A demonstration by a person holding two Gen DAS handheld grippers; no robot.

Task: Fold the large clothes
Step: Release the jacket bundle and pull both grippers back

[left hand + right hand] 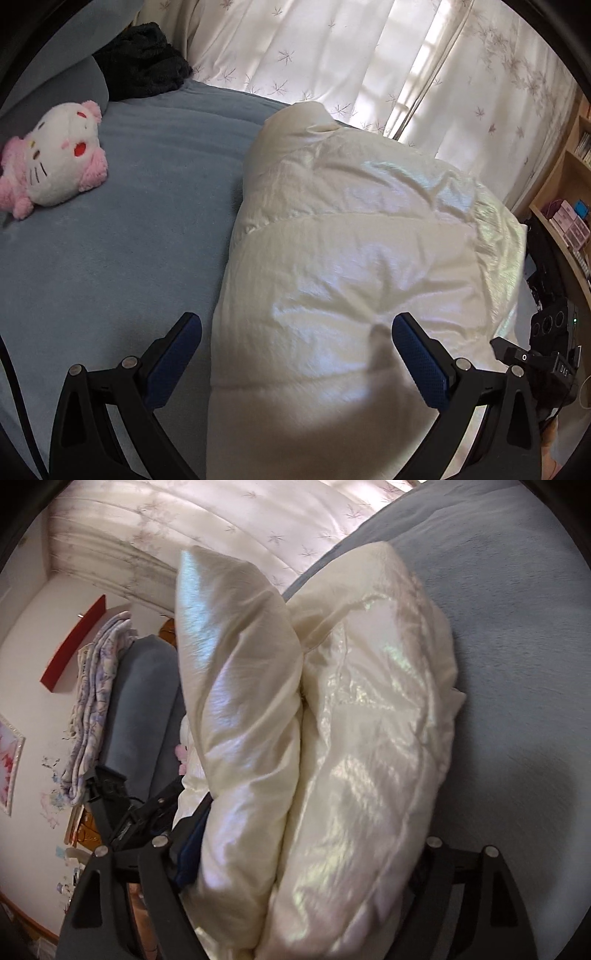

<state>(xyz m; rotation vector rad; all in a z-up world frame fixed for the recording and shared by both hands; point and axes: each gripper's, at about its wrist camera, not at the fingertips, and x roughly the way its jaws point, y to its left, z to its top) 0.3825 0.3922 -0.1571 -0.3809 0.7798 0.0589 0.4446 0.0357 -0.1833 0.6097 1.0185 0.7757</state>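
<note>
A shiny cream puffy jacket (354, 251) lies folded in a thick bundle on the blue bed (129, 229). My left gripper (295, 343) is open just above the bundle's near end, its blue pads wide apart, the right pad against the fabric. In the right wrist view the jacket (332, 720) fills the space between my right gripper's fingers (303, 849). The fingers stand wide apart with folded layers bulging between them; their tips are hidden by the fabric, so I cannot tell whether they press it. The left gripper shows in that view at the left (147, 812).
A pink and white plush toy (55, 158) lies on the bed at the left, with a dark blanket (144, 62) behind it. Flowered curtains (332, 55) hang behind the bed. A wooden shelf (565, 206) stands at the right. Folded blankets (96, 709) are stacked beside the bed.
</note>
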